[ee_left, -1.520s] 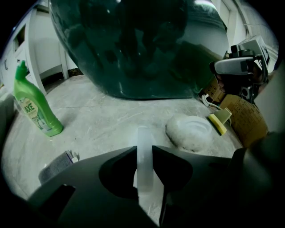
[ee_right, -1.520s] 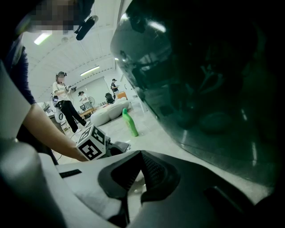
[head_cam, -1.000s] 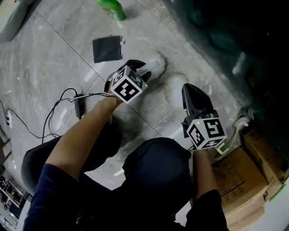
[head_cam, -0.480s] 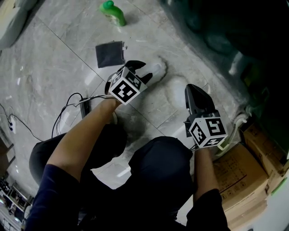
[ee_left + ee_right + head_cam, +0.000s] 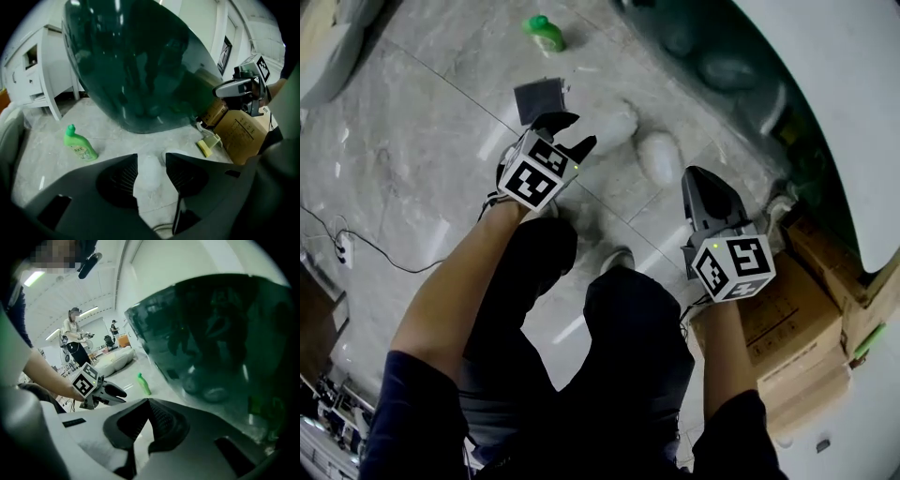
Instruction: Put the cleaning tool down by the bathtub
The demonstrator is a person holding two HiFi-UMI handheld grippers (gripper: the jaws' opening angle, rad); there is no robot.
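Note:
Two white fluffy pads lie on the tiled floor beside the dark green bathtub (image 5: 722, 66): one (image 5: 616, 127) just past my left gripper (image 5: 577, 131), the other (image 5: 660, 157) ahead of my right gripper (image 5: 698, 176). The left jaws are opening, with nothing between them. In the left gripper view the nearer pad (image 5: 150, 171) shows on the floor through the gap of that gripper (image 5: 151, 159). My right gripper (image 5: 147, 401) is shut and holds nothing. It hovers above the floor near the tub (image 5: 211, 343).
A green bottle (image 5: 546, 34) and a dark cloth (image 5: 539, 97) lie on the floor beyond the left gripper. Cardboard boxes (image 5: 797, 319) stand at the right, with a yellow sponge tool (image 5: 206, 146) beside them. A cable (image 5: 356, 248) runs at the left. People stand far off (image 5: 75, 341).
The left gripper has drawn back from the white pad it was against, and its jaws have spread. The head camera has risen and more of the tub's rim shows.

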